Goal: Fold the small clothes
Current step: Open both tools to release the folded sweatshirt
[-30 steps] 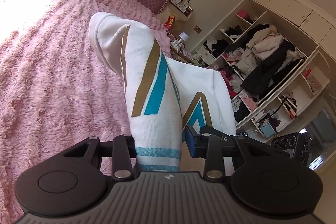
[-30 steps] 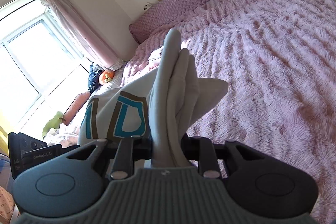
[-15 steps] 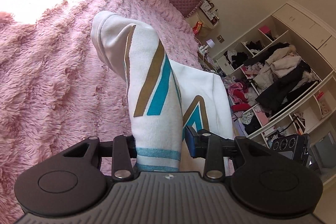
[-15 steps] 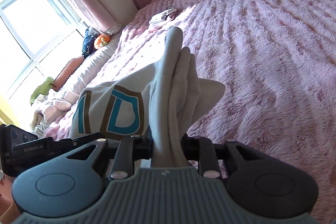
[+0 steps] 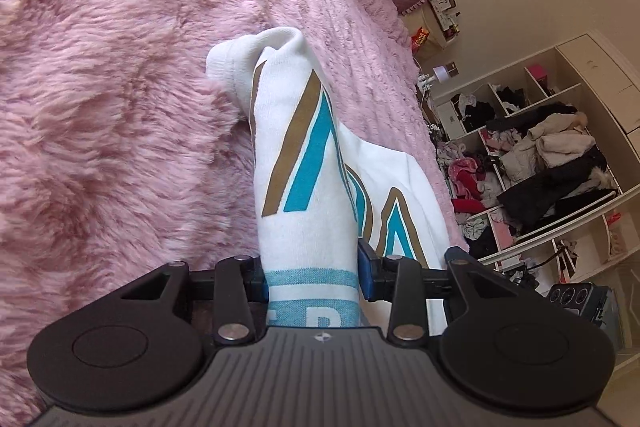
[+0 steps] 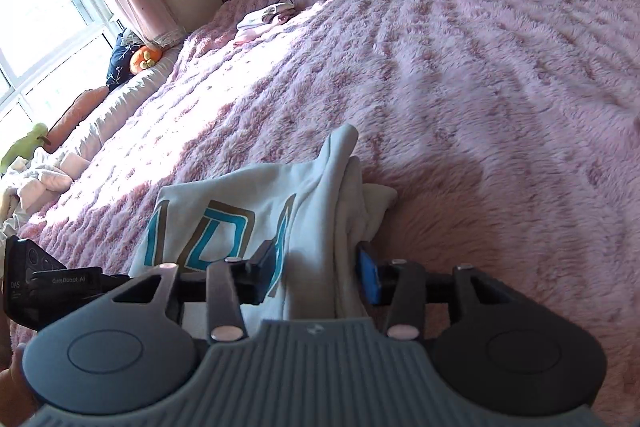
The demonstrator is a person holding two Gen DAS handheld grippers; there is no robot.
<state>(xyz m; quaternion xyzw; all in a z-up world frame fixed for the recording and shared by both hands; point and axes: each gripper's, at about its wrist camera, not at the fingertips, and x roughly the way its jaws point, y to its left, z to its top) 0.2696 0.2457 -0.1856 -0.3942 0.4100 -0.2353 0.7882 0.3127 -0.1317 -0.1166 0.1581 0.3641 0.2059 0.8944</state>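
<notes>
Lowering toward the pink fleece bedspread (image 6: 460,67), you are carrying the white garment (image 5: 308,163) to be laid flat, its far end just reaching the bedspread. Your left gripper (image 5: 312,277) is clamped on the striped hem; your right gripper (image 6: 318,267) pinches a bunched fold. Next, I judge, spread both corners apart on the bedspread before letting go.

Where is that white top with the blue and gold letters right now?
The white top is pinched in both the left gripper and the right gripper, stretched between them just above the pink fuzzy blanket.
</notes>
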